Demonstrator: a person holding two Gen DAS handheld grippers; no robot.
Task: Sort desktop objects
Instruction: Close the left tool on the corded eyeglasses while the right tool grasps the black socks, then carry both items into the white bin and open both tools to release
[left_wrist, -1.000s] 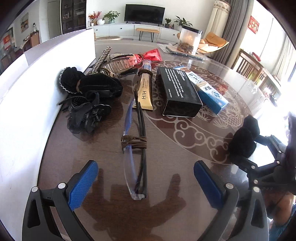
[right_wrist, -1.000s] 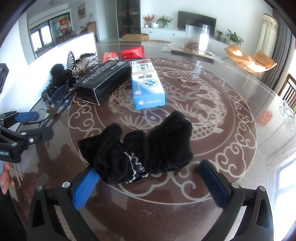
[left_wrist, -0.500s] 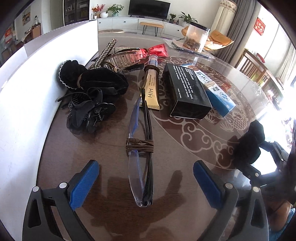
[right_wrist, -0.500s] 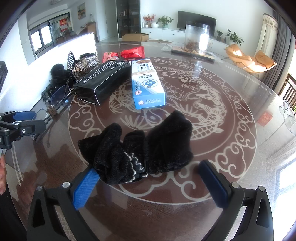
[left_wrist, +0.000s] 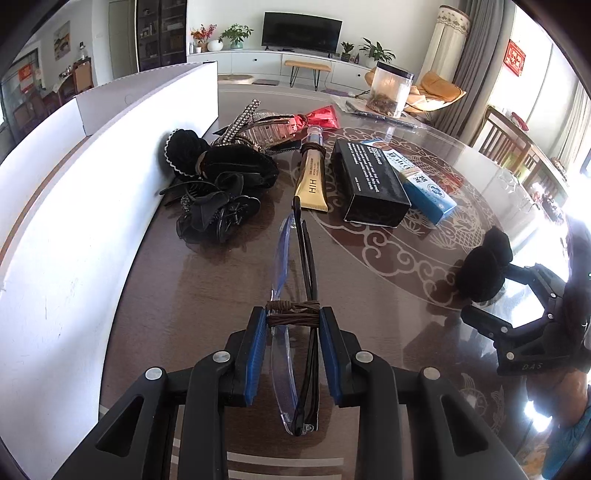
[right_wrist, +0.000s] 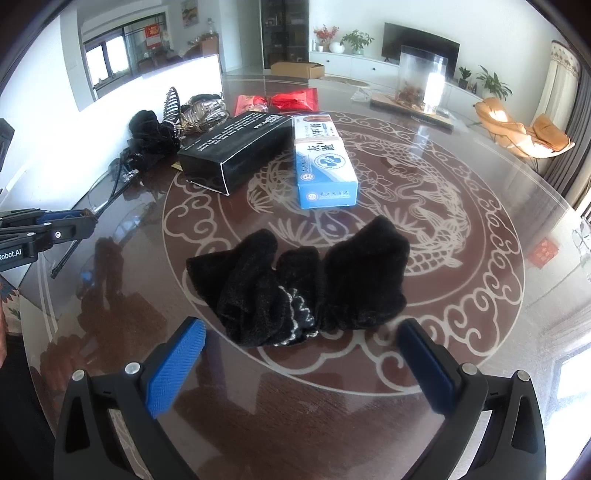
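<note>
brown cord wound round a folded pair of glasses (left_wrist: 295, 332) sits right between the blue pads of the left hand-held gripper (left_wrist: 293, 325), whose fingers are drawn together on the bundle at about the wrapped spot. the glasses lie lengthwise along the glossy tabletop (left_wrist: 207, 288), one end towards the camera, the far end just short of a gold tube (left_wrist: 312, 181). whether they are off the surface or resting on it i cannot tell.

the step in hand looks like the pick-up of the glasses, the grip apparently made and the carry not yet begun. a long white box (left_wrist: 92, 177) runs along the left edge, and it seems the likely place for sorted things, though nothing confirms that. next would be a straight lift, keeping the thin frame level so the lens does not drag on the glass, then a swing leftward over the box wall.

to the far left of the glasses sits a heap of black hair accessories (left_wrist: 218, 192); further right lie a black box (left_wrist: 369, 184) and a blue-and-white box (left_wrist: 421, 184).

the right hand-held gripper (right_wrist: 303, 354) has its fingers spread wide, hovering just near a pile of black socks (right_wrist: 303, 284) without touching it; closing on the bunched middle looks like its own next job.
</note>
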